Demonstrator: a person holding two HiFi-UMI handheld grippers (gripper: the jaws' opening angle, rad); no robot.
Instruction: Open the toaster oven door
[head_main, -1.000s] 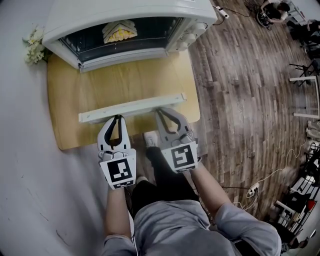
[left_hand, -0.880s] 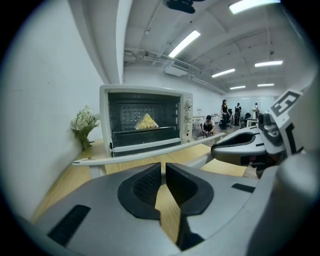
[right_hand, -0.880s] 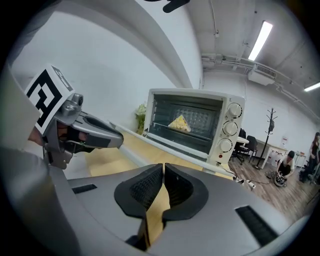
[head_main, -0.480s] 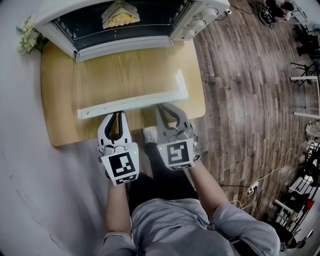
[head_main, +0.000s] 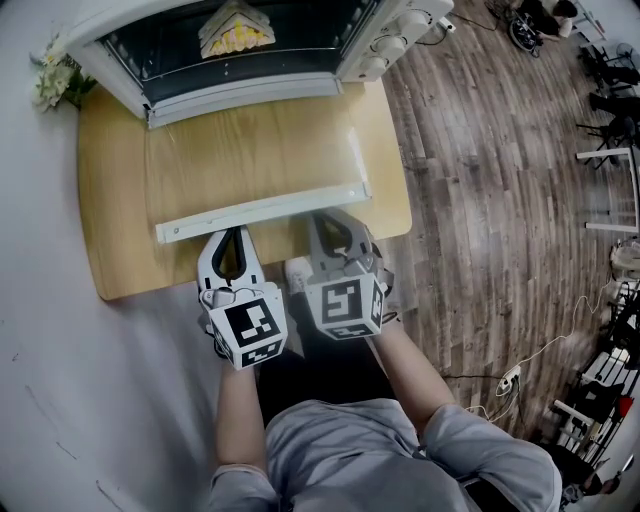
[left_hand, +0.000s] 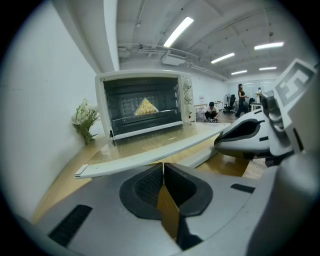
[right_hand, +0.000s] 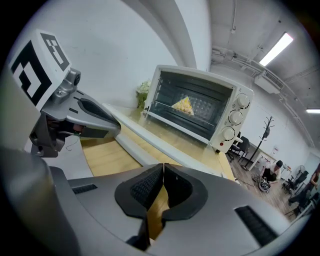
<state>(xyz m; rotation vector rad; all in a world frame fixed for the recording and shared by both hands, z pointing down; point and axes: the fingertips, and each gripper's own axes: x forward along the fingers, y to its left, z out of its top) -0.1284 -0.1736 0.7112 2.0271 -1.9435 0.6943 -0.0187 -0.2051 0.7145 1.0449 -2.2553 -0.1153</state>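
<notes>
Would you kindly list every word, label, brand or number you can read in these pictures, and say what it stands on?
No text can be read anywhere in these pictures.
Toaster oven, knobs: any markings around them are too small to read.
Marker cubes: black-and-white square patterns only, no letters or numbers.

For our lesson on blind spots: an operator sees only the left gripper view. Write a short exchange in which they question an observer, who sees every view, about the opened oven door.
Operator: Is the right gripper gripping anything?
Observer: No. The right gripper has its jaws together on nothing.
Operator: Where does the door's handle end?
Observer: In the head view the door handle stops short of the table's near edge.
</notes>
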